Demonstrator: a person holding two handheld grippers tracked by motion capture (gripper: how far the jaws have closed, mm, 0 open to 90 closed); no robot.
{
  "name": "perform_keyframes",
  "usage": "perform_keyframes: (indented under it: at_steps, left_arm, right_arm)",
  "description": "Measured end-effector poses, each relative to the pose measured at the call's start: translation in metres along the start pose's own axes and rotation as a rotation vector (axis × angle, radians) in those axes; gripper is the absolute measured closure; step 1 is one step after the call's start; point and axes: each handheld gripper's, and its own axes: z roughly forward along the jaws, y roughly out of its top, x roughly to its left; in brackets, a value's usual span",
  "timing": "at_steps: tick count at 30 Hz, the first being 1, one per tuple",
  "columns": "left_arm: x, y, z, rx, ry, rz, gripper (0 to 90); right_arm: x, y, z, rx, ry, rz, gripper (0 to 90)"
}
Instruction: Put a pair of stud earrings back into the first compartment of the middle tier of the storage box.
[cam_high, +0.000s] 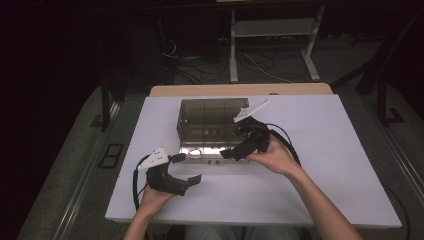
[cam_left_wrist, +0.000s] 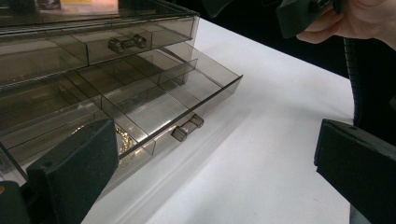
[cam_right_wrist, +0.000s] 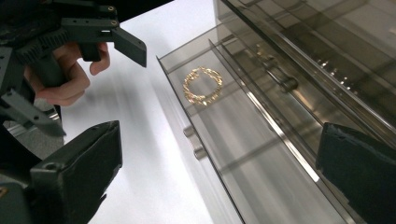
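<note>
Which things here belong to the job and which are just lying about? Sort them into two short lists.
Part of the job:
- smoked clear drawer box
- pulled-out bottom drawer
- gold bracelet lying in that drawer
- right gripper, jaws open, empty
- left gripper, jaws open, empty

Just lying about:
- white table
- cables on the floor
- white stand legs

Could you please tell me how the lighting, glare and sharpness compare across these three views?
High view: dim, dark surroundings, table evenly lit. Left gripper view: organizer fairly sharp, near pads soft. Right gripper view: streaky blur on the table, glare lines on the drawer, bracelet glinting.
</note>
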Motion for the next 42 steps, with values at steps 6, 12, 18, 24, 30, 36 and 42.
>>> perform_keyframes:
  at_steps: [6, 12, 18, 24, 30, 36, 42]
  left_arm:
    - [-0.001, 0.000, 0.000, 0.001, 0.001, -0.005, 0.0]
    - [-0.001, 0.000, -0.001, 0.001, 0.003, -0.002, 0.0]
    - [-0.001, 0.000, 0.000, 0.003, 0.002, -0.003, 0.0]
    - [-0.001, 0.000, 0.000, 0.001, 0.003, -0.005, 0.0]
    - [-0.002, 0.000, 0.000, 0.002, 0.003, -0.005, 0.0]
    - [-0.001, 0.000, -0.001, 0.000, 0.007, -0.006, 0.0]
    - [-0.001, 0.000, -0.001, 0.000, 0.008, -0.006, 0.0]
  right_arm:
    - [-0.006, -0.014, -0.017, -0.026, -0.030, 0.029, 0.0]
    - [-0.013, -0.036, -0.028, -0.047, -0.042, 0.065, 0.0]
    - [-0.018, -0.055, -0.040, -0.057, -0.061, 0.101, 0.0]
    - [-0.021, -0.071, -0.050, -0.067, -0.078, 0.126, 0.0]
    - [-0.020, -0.086, -0.057, -0.063, -0.089, 0.142, 0.0]
    - [-0.018, -0.099, -0.064, -0.078, -0.107, 0.156, 0.0]
    - [-0.013, -0.111, -0.070, -0.091, -0.133, 0.152, 0.1]
